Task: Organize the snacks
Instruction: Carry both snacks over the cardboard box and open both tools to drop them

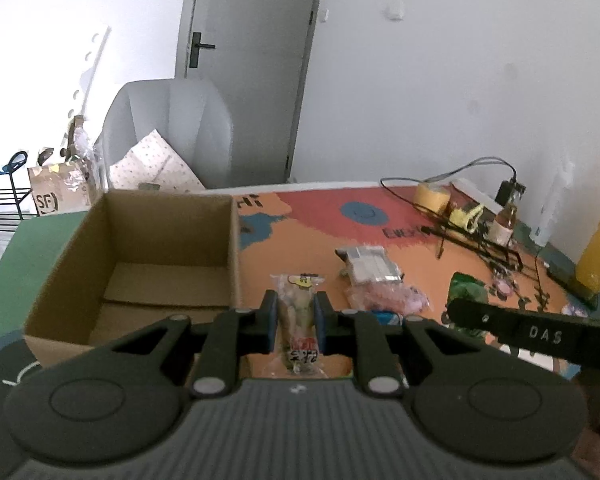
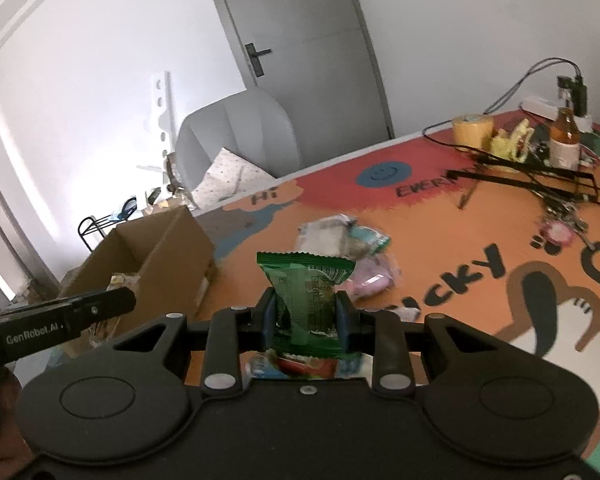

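Each hand-held gripper grasps a snack, left (image 1: 296, 322) a clear packet (image 1: 298, 312), right (image 2: 306, 320) a green packet (image 2: 306, 292); the cardboard box (image 1: 140, 256) looks empty, several snacks (image 1: 376, 280) left mid-surface.

We found the cardboard box (image 1: 148, 264) open at the top, its floor bare in the left wrist view, so a gripper could drop in from above; its tall right wall (image 1: 234, 252) stood between that opening and the snacks. Just beside the wall, a strip of orange table (image 1: 260, 256) lay free. Further right a heap of packets (image 1: 376, 280) crowded the middle. The far right corner was blocked by tangled black cables (image 2: 532, 176), a yellow tape roll (image 2: 472, 126) and a bottle (image 2: 564, 140). The near right table (image 2: 520, 280) lay open in the right wrist view.
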A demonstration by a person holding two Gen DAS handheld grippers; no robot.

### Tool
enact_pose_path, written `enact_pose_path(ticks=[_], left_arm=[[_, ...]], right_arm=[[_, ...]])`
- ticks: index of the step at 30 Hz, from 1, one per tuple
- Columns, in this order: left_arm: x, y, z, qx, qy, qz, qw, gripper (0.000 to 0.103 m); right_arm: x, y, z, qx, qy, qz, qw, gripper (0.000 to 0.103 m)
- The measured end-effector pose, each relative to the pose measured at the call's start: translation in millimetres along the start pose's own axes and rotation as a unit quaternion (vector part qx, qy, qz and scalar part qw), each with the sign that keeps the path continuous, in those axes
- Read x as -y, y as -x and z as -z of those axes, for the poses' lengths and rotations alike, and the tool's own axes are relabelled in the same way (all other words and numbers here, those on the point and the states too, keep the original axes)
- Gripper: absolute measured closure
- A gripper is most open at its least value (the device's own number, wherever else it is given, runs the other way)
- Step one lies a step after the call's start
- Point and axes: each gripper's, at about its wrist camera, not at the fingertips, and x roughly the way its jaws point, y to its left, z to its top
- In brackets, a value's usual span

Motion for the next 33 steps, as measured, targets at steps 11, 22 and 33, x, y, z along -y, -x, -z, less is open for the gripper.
enact_pose_path(ticks=[11, 22, 33], left_arm=[[-37.7, 6.2, -12.8, 0.012, 0.022, -0.018, 0.9995, 0.085], [-87.1, 3.8, -18.5, 0.015, 0.066, -0.038, 0.9970, 0.085], [-116.1, -13.3, -17.8, 0.002, 0.093, -0.050, 0.9944, 0.078]], right_arm=[[-33.9, -18.3, -13.5, -0.006, 0.014, -0.021, 1.000, 0.075], [-77.1, -41.2, -23.4, -0.023, 0.046, -0.044, 0.998, 0.075], [-113.5, -64.8, -27.4, -0.036, 0.065, -0.067, 0.995, 0.075]])
